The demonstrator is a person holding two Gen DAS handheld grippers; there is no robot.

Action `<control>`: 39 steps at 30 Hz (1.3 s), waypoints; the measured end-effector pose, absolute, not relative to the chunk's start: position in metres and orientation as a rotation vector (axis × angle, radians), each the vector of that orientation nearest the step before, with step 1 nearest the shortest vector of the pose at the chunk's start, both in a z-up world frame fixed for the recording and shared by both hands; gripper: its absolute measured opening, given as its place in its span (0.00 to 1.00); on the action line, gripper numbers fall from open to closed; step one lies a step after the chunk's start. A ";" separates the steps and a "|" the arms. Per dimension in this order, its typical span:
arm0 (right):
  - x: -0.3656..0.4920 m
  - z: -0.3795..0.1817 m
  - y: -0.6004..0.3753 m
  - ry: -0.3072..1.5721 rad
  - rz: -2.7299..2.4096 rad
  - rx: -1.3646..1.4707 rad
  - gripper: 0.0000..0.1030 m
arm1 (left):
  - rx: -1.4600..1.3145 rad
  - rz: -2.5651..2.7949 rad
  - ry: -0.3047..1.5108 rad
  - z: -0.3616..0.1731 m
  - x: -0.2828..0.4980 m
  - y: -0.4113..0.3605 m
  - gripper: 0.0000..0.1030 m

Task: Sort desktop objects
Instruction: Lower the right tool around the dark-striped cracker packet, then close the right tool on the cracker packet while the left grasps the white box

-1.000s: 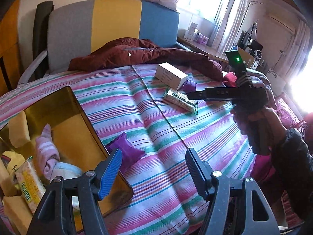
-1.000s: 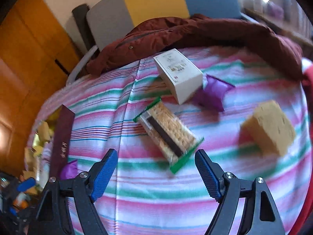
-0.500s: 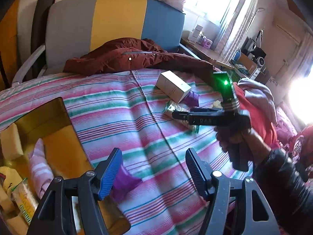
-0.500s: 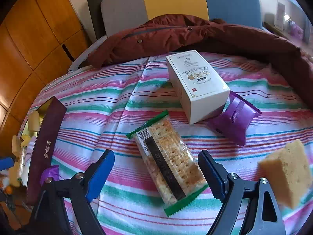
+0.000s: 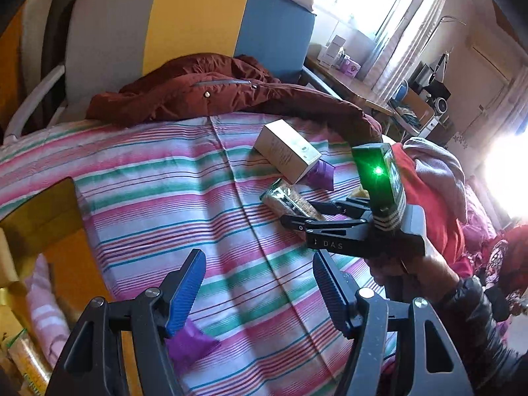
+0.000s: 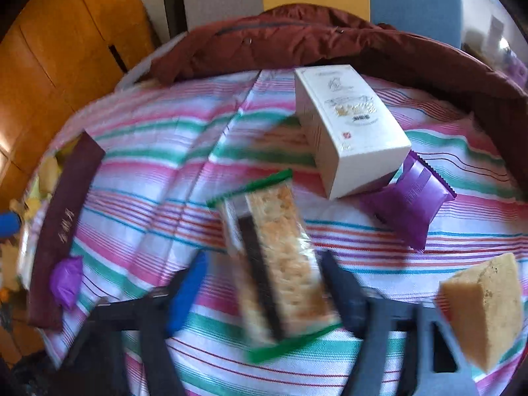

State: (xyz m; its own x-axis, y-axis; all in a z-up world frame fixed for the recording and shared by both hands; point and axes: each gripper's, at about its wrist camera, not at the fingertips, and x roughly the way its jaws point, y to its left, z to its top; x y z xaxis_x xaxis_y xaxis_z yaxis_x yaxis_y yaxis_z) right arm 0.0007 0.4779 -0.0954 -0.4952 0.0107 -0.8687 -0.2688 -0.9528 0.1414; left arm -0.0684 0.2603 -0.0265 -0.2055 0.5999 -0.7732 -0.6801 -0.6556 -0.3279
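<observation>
1. Right tongs [image 6: 264,283]: the jaws are closing, with the cracker pack [image 6: 277,264] between them. The frame is motion-blurred, so I cannot tell whether the pads press on the wrapper yet.
2. The cracker pack lies on the striped bedspread [image 6: 165,171], near the middle of the right wrist view. Its long axis runs from about 11 to 5 o'clock, and it has green sealed ends.
3. The white carton [image 6: 349,132] lies at 1 o'clock from the pack, just beside it. Its far lower corner sits on the purple sachet [image 6: 409,204].
4. The yellow sponge block [image 6: 485,307] is at 3 to 4 o'clock from the pack, apart from it.
5. Left tongs [image 5: 257,290]: released, nothing between the jaws, above the bedspread.
6. A second purple sachet [image 5: 188,346] lies below the left tongs' blue pad, just beside the box.
7. The open box [image 5: 66,264] with a yellow interior is at 9 o'clock in the left wrist view. It holds a pink striped cloth roll [image 5: 43,303] and a wrapped snack at the lower corner.
8. In the right wrist view the box's dark maroon wall shows at 9 o'clock.
9. A maroon jacket [image 5: 211,92] lies at 12 o'clock across the far end of the bed.
10. A hand [image 5: 409,270] in a dark sleeve holds the right tool.
</observation>
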 end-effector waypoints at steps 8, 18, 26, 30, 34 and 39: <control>0.009 -0.090 0.467 0.309 2.528 -1.633 0.44 | -1.279 1.924 0.083 -0.033 -0.091 0.287 0.66; 0.028 -0.090 0.463 0.175 2.471 -1.728 0.45 | -1.390 1.836 -0.062 -0.037 -0.133 0.356 0.66; 0.030 -0.088 0.456 0.085 2.493 -1.732 0.45 | -1.455 1.846 -0.071 -0.052 -0.171 0.418 0.73; 0.032 -0.087 0.457 0.085 2.500 -1.730 0.45 | -1.533 1.808 -0.058 -0.068 -0.187 0.446 0.74; 0.033 -0.086 0.454 0.069 2.506 -1.730 0.45 | -1.573 1.817 -0.061 -0.075 -0.202 0.463 0.77; 0.034 -0.084 0.454 0.060 2.513 -1.730 0.45 | -1.645 1.843 0.004 -0.085 -0.209 0.481 0.80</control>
State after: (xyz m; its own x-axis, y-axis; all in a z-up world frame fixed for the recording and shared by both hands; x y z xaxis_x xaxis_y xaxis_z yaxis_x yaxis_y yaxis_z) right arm 0.0343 0.4538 -0.0836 -0.3542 0.0521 -0.9337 -0.0967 -0.9951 -0.0188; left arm -0.2091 0.4808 -0.0846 0.0075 0.4618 -0.8870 -0.4656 -0.7834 -0.4118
